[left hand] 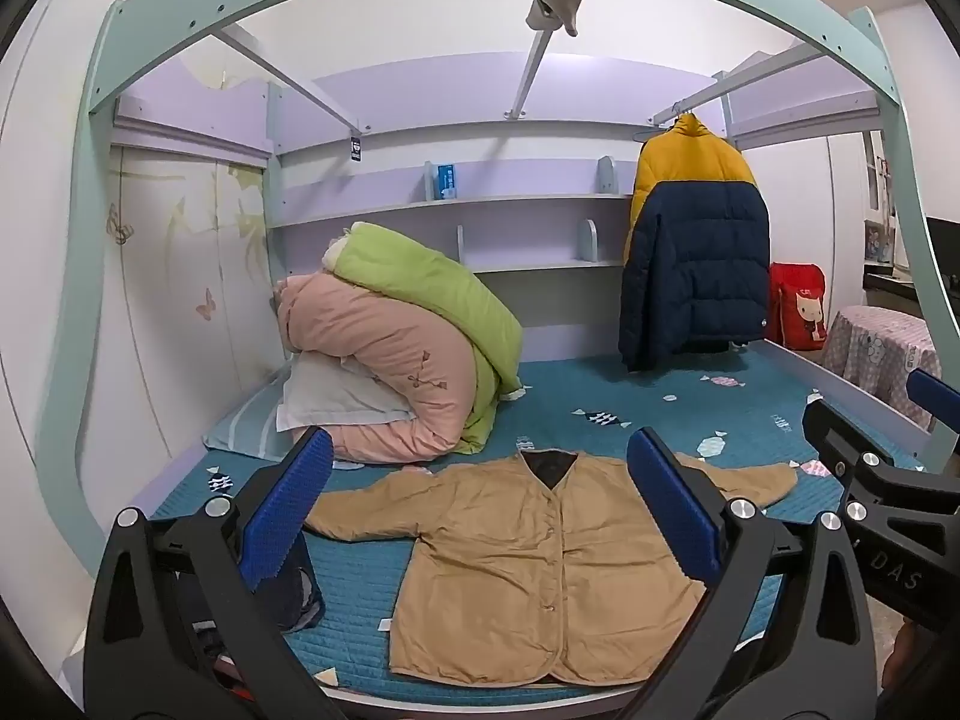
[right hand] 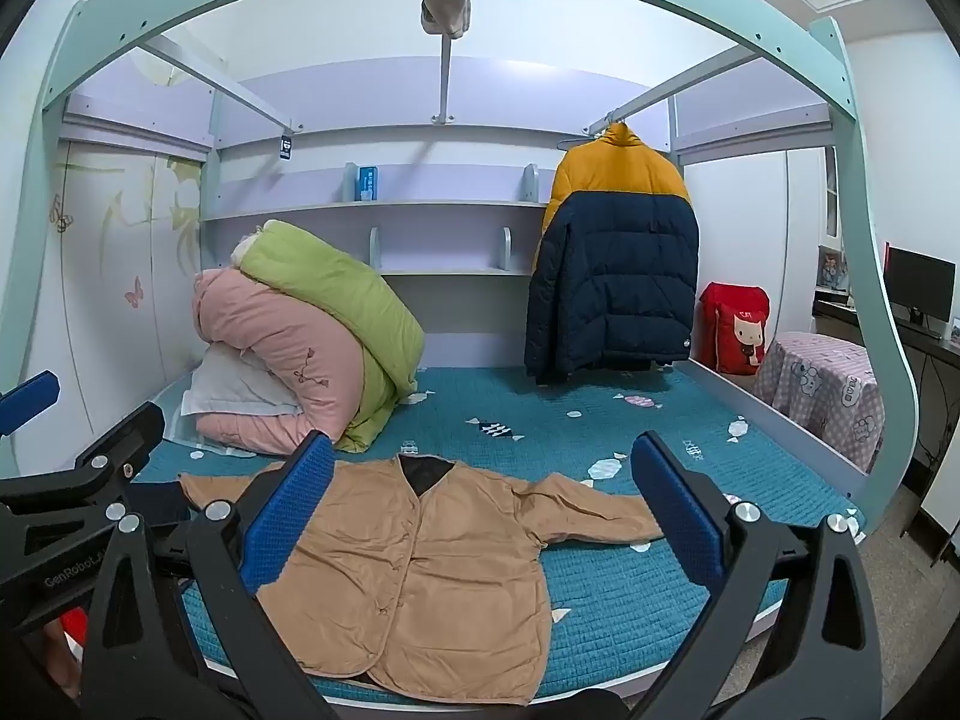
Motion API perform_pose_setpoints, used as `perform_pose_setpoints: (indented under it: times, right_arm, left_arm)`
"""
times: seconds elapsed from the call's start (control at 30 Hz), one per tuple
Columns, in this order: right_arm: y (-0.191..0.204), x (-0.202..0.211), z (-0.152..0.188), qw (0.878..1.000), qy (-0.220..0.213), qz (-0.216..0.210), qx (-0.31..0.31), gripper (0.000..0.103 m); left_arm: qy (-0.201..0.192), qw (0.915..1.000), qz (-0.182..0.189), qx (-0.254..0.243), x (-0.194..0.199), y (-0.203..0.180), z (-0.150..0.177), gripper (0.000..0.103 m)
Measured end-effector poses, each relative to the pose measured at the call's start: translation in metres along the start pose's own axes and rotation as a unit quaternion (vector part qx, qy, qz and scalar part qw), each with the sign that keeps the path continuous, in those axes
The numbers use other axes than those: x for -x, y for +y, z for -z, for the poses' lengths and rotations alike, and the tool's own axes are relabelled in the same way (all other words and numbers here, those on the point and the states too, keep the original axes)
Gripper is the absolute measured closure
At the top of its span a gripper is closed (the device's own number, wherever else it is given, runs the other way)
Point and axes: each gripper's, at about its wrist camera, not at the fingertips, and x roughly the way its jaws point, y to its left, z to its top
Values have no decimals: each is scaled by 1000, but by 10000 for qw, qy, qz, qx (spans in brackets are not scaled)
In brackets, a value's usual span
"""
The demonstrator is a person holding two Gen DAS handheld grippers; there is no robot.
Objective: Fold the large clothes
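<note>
- We see the bed (left hand: pixel 690 414) with its teal quilted cover filling the space beyond both pairs of fingers.
- Beyond our left fingers lies a pile of bedding (left hand: pixel 396 354): a green quilt on a pink one, with a white pillow under them.
- A yellow and navy puffer jacket (left hand: pixel 696 252) hangs from a rail, far beyond our right fingers.
- The tan jacket (left hand: pixel 540 564) lies flat on the bed, front up, buttoned, sleeves spread, just ahead of the fingers and untouched by them.
- Our left gripper (left hand: pixel 480 516) has its fingers spread wide with nothing held; so does our right gripper (right hand: pixel 480 519).
- A red bag (right hand: pixel 735 327) with a cartoon cat stands past the bed's far right corner.
- A small blue box (right hand: pixel 369 181) stands on the upper shelf; we cannot read its print.
- On the left gripper's body, as the right camera sees it, we read "GenRobot".
</note>
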Motion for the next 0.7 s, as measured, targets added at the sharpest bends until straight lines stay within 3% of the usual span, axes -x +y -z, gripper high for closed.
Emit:
perform_pose_setpoints:
  times: [0.7]
  right_arm:
    - [1,2,0,10000,-22,1,1,7]
  left_arm:
    - [10,10000,16,27,0,2,1,5]
